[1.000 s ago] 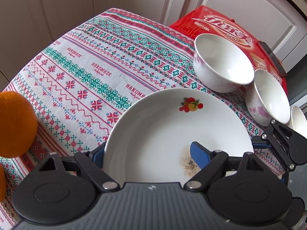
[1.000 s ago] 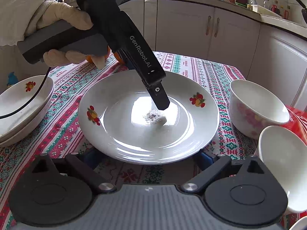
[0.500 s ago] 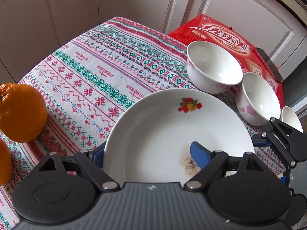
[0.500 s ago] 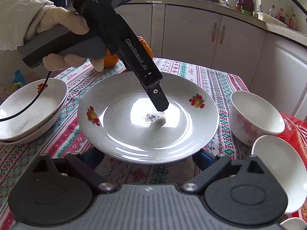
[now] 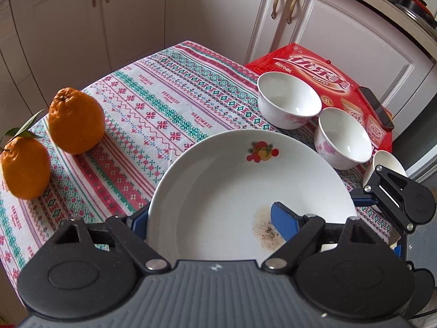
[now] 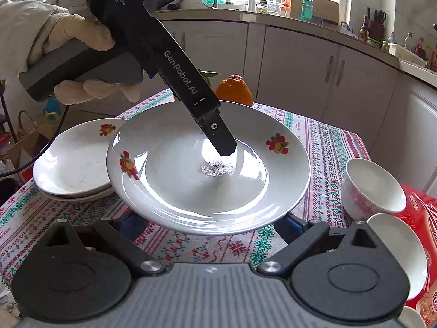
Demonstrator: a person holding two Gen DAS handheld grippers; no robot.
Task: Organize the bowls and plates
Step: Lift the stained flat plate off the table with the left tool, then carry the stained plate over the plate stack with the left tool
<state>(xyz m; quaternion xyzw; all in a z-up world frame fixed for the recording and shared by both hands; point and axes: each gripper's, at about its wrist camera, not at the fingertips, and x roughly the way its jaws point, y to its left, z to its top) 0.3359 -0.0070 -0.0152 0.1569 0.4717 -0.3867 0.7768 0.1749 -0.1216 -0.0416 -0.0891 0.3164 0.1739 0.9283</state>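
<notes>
A white plate with fruit decals and a speckled stain hangs above the tablecloth. My left gripper is shut on it, one blue finger on the inside by the stain, the other under the near rim. In the right wrist view the same plate is tilted, and a gloved hand holds the left gripper, whose finger presses into the well. My right gripper stands wide with both tips hidden under the plate's near edge. Two more plates are stacked at the left.
Three white bowls stand by a red box carrying a phone. Two oranges sit at the table's left. White cabinets surround the patterned tablecloth.
Both grippers have risen with the plate between them, and it now hangs clear of the cloth. The table, bowls and oranges look farther away. Neither gripper's jaws moved.
</notes>
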